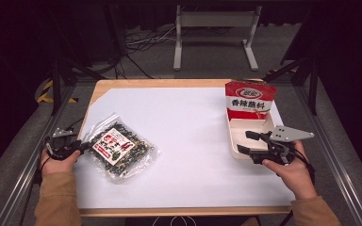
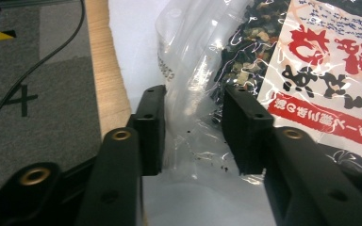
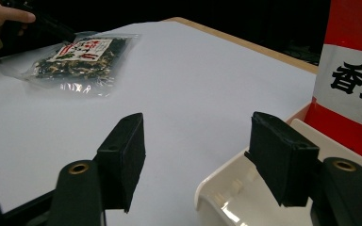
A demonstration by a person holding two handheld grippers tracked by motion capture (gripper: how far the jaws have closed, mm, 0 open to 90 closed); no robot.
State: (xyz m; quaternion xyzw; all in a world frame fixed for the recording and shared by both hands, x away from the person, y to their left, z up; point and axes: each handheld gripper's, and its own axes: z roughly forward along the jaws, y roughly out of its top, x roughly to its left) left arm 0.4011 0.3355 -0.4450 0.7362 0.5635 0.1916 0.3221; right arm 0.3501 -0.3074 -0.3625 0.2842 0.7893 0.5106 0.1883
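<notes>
A clear bag of dark dried food with a red-and-white label lies flat at the table's left. My left gripper is at the bag's left edge. In the left gripper view the bag's clear film sits between the jaws of the left gripper, which stand apart without pinching it. A red-and-white packet stands upright at the far end of a white tray. My right gripper is open at the tray's near left corner. In the right gripper view, the right gripper has one jaw over the tray and one over the sheet.
A white sheet covers most of the wooden table. Metal rails run along both sides of the table. A white stand and cables are on the floor beyond the far edge.
</notes>
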